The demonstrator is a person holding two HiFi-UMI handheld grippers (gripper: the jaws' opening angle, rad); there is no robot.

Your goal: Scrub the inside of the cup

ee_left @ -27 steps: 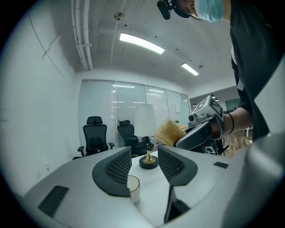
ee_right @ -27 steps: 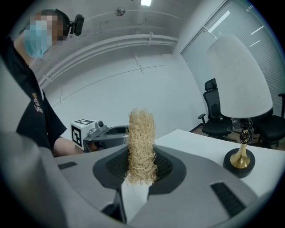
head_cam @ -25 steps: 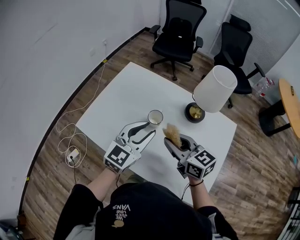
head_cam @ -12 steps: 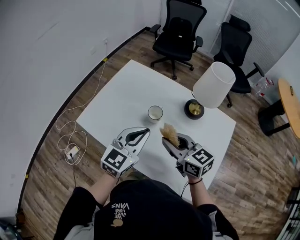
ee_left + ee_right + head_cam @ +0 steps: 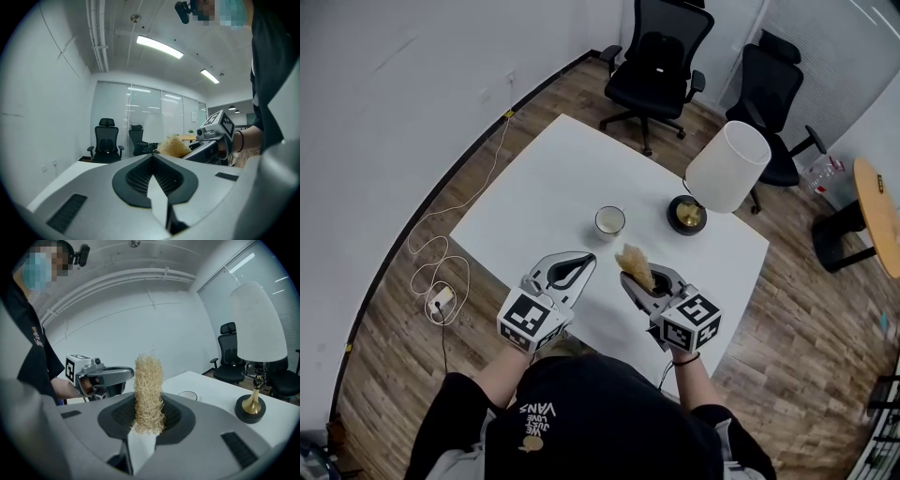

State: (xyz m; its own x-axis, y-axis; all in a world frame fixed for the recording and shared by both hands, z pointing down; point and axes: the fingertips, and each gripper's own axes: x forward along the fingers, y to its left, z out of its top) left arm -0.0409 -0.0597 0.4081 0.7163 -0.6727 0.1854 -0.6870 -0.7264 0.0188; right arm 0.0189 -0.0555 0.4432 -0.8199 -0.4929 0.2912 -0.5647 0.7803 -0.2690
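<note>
The white table is carrying everything here, with the lamp standing just to the right of the cup. The cup is sitting upright and alone on the tabletop, mouth up, and nothing is touching it.

On the near side of the cup, the left hand-held gripper is hovering with its jaws pressed fully together and nothing between them. Beside it, also short of the cup, the right hand-held gripper is clamping a straw-coloured fibrous scrubber, whose bundle is sticking up past the jaw tips.

Both tools are looking poised rather than working, so I'm reading this as the approach. To do it well, the left jaws are going to need spreading before they reach the cup, then closing on its wall or rim to pin it down. The scrubber's free end should be going straight down through the mouth. An unsteadied cup is likely to be skating away on that smooth top.
</note>
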